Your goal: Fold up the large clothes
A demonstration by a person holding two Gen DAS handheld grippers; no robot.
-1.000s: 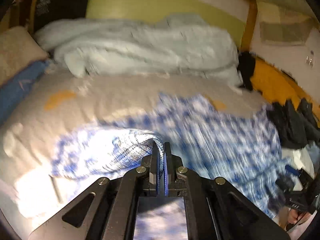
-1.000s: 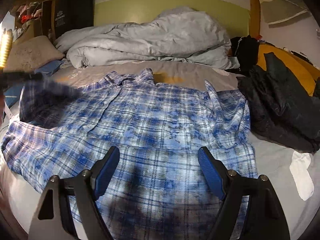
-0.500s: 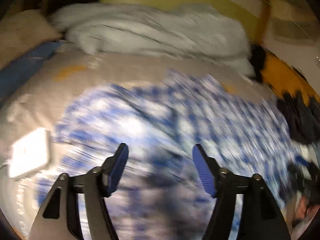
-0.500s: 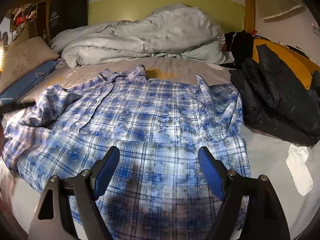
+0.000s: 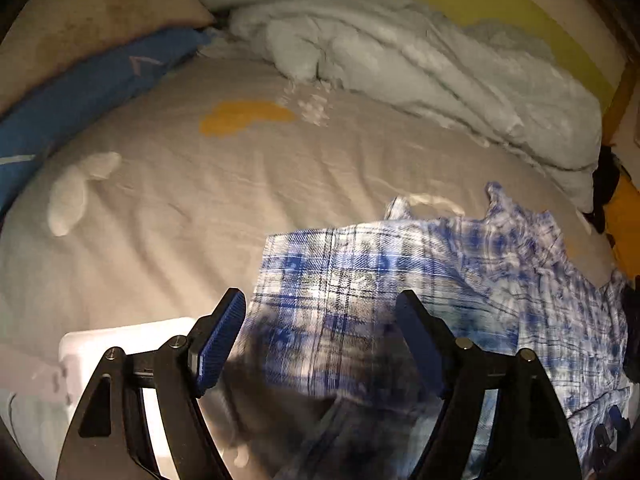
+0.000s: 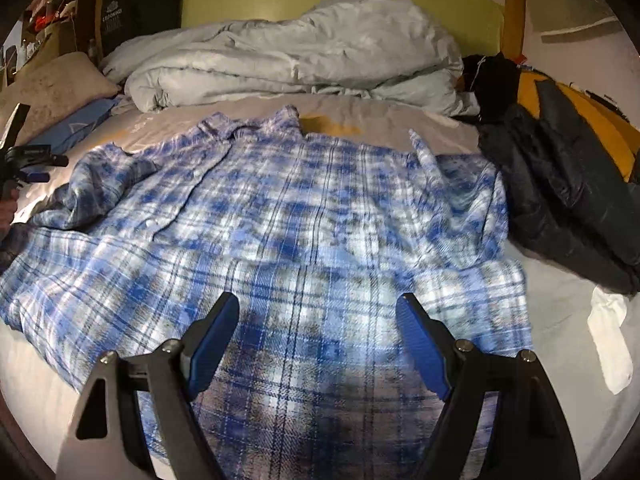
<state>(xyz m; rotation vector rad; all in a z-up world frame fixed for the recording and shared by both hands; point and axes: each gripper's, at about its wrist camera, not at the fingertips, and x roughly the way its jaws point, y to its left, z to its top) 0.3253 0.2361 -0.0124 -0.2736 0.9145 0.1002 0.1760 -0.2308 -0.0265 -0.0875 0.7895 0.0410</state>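
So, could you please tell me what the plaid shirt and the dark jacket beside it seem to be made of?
Plaid shirt: soft woven cloth, probably cotton flannel; matte, with a faint diagonal weave and limp creases. Dark jacket: likely a synthetic shell, possibly padded; faint sheen and puffy folds.

You have a plaid shirt (image 6: 304,216) of soft brushed woven cloth, matt, blue and white. Your bedsheet (image 5: 224,184) is smooth matt beige cotton-like cloth, lightly creased. The duvet (image 6: 288,60) is pale, puffy, crumpled fabric. The dark jacket (image 6: 560,200) shows a faint sheen, like quilted synthetic. Your right gripper (image 6: 316,340) has matt black plastic arms, ribbed blue pads (image 6: 212,344) and bright metal screws.
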